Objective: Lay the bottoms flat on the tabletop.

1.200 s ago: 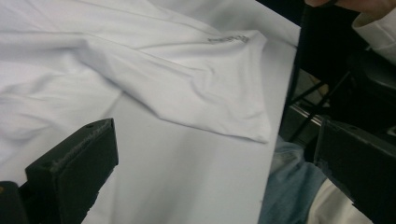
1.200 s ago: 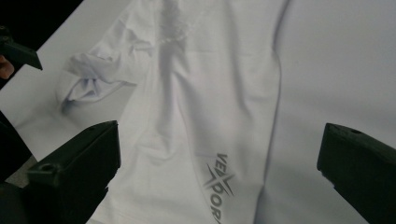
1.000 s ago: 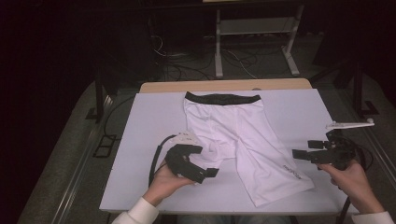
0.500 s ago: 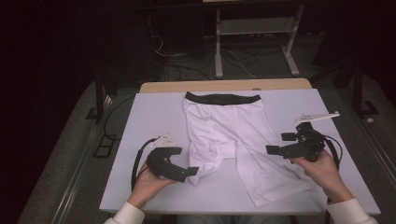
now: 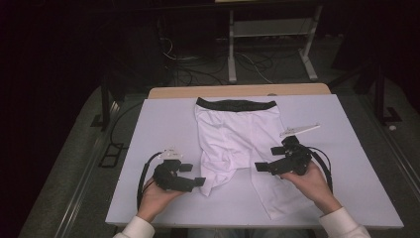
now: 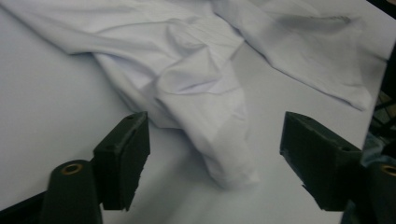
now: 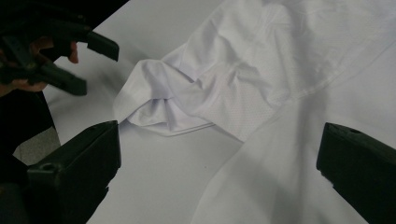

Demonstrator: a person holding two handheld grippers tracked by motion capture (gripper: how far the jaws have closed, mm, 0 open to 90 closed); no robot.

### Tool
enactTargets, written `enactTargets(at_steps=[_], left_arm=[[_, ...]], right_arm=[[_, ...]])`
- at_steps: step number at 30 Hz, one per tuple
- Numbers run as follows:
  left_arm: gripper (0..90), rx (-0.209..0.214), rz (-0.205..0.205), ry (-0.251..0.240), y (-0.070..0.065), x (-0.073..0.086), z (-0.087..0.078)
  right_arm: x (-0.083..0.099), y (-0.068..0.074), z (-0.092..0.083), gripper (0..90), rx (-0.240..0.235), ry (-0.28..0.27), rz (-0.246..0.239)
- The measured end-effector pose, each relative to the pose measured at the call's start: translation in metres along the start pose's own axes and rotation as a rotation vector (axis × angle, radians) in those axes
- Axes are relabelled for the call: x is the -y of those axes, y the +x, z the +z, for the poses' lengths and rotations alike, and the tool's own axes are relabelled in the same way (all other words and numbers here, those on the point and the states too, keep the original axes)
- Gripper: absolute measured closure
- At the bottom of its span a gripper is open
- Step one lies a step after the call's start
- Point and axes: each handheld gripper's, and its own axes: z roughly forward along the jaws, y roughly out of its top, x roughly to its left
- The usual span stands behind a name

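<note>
White shorts [image 5: 233, 134] with a black waistband [image 5: 235, 104] lie flat on the pale table [image 5: 163, 124], waistband at the far side. Their left leg is bunched up into a crumpled fold [image 6: 201, 93]. My left gripper [image 5: 193, 175] sits low at that fold's left; its jaws have just been closing and stand open, with the fold's tip [image 6: 233, 172] between them and untouched by the pads. My right gripper [image 5: 268, 159] hovers over the shorts' right leg [image 7: 280, 177], jaws wide open around nothing, pointing toward the left gripper [image 7: 79, 60].
A wooden tabletop edge [image 5: 237, 91] shows behind the pale cover. Beyond it stand a white frame [image 5: 267, 29] and cables on the floor [image 5: 198, 69]. Bare table surface lies left and right of the shorts.
The right hand has slid left from the table's right side onto the shorts' right leg. The left hand has drawn back left off the bunched leg and sunk lower.
</note>
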Motion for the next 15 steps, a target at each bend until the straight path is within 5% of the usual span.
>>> enactTargets(at_steps=[5,7,11,15], left_arm=[[42.1,0.023,-0.025,0.034,0.011,-0.007,0.018],[48.5,0.072,-0.020,0.055,0.012,-0.010,0.028],[82.8,0.162,-0.005,0.100,0.004,-0.021,0.040],[86.1,0.216,-0.028,0.113,-0.009,-0.036,0.052]], right_arm=[[0.003,0.002,0.009,0.0,-0.007,0.017,-0.005],[0.005,0.003,0.012,0.0,-0.009,0.027,-0.004],[0.009,0.005,0.016,0.0,-0.015,0.040,-0.001],[0.013,0.008,0.017,0.0,-0.025,0.049,0.003]])
